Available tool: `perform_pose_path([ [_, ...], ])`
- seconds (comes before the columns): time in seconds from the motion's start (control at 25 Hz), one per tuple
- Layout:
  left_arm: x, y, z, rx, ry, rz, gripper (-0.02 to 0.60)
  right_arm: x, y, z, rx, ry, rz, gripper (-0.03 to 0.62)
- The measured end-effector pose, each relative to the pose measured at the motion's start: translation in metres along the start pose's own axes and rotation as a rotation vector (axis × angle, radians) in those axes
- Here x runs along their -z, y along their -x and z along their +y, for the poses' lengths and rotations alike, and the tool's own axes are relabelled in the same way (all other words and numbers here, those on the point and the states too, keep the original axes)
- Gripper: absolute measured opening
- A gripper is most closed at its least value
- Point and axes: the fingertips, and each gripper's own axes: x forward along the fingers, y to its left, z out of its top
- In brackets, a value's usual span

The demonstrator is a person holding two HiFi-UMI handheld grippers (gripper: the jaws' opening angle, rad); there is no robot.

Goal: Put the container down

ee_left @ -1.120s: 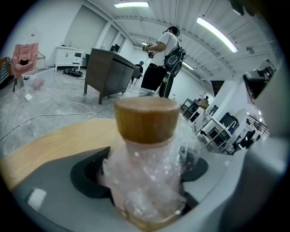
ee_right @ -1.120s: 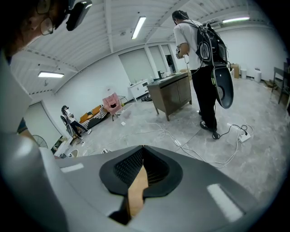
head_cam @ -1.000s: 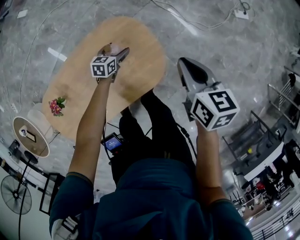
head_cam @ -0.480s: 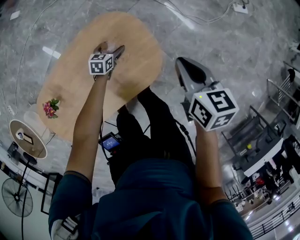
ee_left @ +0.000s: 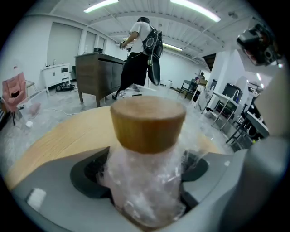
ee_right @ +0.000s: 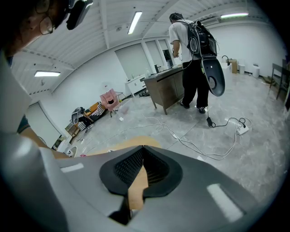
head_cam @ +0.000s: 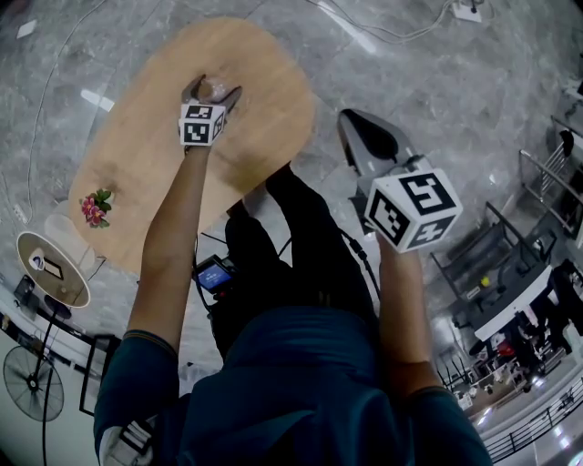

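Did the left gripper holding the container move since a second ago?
Yes, slightly. The left gripper, shut on the container, sits a bit farther from the far edge of the table, and its cube looks smaller, so it is probably lower.

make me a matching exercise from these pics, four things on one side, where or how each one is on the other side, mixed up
Things
1. container
2. right hand-held gripper
3. pink flowers
4. white power strip

Place or state
A. on the floor, at the end of a cable
B. clamped in the left hand-held gripper, over the wooden table
C. jaws together, holding nothing
D. lying near one end of the table, away from both grippers

Pairs: 1-B, 2-C, 3-D, 4-A
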Motion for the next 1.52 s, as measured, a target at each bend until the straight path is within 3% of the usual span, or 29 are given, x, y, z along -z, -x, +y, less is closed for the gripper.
perform_pose_path([
  [0.24, 0.012, 0.002, -0.008, -0.008, -0.122, 0.045, 0.414, 0.005, 0.006, 0.003, -0.002, -0.001, -0.007, 0.011],
  [0.88, -0.015, 0.067, -0.034, 0.023, -0.253, 0.003, 0.411, -0.012, 0.034, 0.046, -0.043, 0.021, -0.062, 0.009],
  [1.08, -0.038, 0.117, -0.046, 0.018, -0.277, -0.034, 0.394, -0.03, 0.054, 0.072, -0.058, 0.044, -0.1, 0.009],
  [1.32, -0.087, 0.196, -0.044, -0.014, -0.31, -0.144, 0.342, -0.071, 0.081, 0.112, -0.089, 0.088, -0.175, 0.009],
  [1.52, -0.122, 0.281, -0.003, -0.053, -0.336, -0.251, 0.267, -0.108, 0.084, 0.183, -0.109, 0.158, -0.242, 0.009],
])
